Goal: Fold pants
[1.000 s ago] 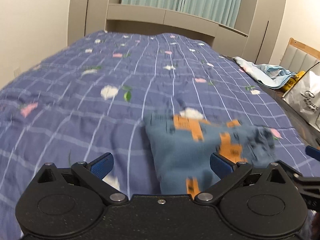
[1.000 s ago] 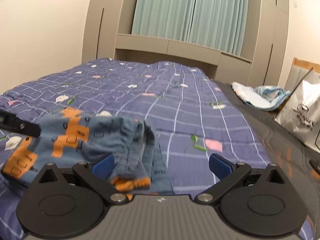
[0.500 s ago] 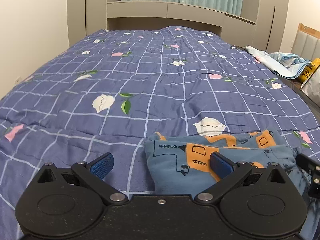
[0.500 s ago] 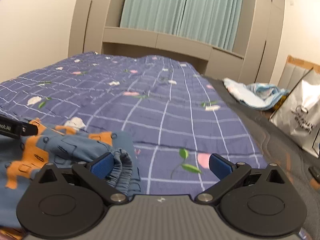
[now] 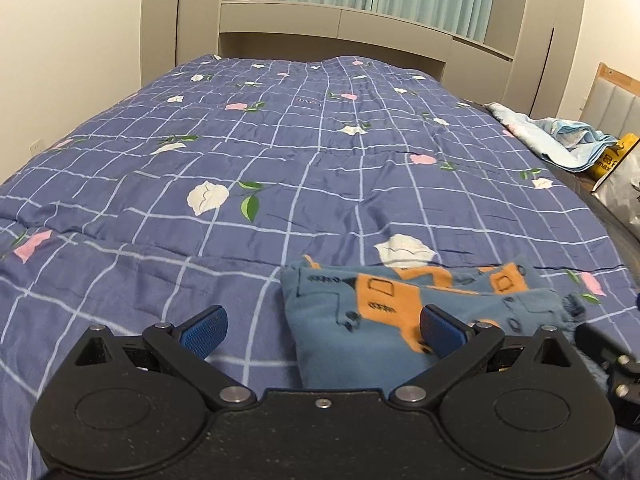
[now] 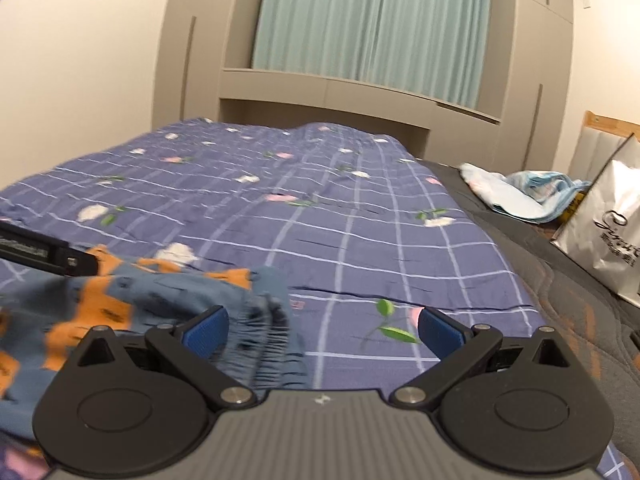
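The blue pants with orange truck prints lie folded in a small bundle on the purple checked bed cover. My left gripper is open and empty, just before the bundle's near left edge. My right gripper is open and empty; the pants lie at its left, their gathered waistband next to its left finger. The other gripper shows as a black bar at the left edge of the right wrist view.
A light blue blanket lies crumpled off the bed's right side. A white shopping bag and a yellow bag stand there too. A grey headboard shelf and curtains are at the far end.
The pants have come down from a lifted, moving state to rest flat and folded on the cover. Both grippers have pulled back from the bundle and stay open.
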Motion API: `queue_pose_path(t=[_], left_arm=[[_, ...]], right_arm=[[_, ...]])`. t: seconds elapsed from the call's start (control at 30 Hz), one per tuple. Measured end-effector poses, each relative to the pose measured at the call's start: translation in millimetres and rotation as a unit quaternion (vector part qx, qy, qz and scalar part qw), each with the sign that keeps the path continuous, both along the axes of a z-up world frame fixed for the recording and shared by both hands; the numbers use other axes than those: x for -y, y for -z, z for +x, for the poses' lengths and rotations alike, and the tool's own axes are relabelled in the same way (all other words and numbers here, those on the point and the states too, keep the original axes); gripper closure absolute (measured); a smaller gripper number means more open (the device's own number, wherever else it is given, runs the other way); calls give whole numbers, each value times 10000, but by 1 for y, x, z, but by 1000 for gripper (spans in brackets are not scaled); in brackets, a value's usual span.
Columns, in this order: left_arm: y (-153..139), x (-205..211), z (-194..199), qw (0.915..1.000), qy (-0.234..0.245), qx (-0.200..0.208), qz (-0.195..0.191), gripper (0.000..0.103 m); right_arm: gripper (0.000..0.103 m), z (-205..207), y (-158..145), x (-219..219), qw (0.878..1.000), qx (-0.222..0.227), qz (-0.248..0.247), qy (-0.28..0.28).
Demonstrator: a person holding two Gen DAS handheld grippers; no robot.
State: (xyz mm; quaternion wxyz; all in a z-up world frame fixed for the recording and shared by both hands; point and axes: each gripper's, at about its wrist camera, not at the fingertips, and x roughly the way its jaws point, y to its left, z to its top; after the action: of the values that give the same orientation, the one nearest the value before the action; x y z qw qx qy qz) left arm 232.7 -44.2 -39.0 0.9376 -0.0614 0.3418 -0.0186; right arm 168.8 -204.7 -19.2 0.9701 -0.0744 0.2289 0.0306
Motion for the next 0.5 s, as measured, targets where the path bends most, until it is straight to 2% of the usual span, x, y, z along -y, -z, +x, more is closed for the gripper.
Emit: queue_pose_path(t=[0.17, 0.5], left_arm=[[-2, 6, -17, 9999, 71, -7, -84, 1], [8, 15, -49, 9995, 208, -156, -158, 1]], right_arm=[[0, -11, 0, -12, 9997, -61, -20, -215], [0, -32, 12, -4, 9995, -312, 79, -25]])
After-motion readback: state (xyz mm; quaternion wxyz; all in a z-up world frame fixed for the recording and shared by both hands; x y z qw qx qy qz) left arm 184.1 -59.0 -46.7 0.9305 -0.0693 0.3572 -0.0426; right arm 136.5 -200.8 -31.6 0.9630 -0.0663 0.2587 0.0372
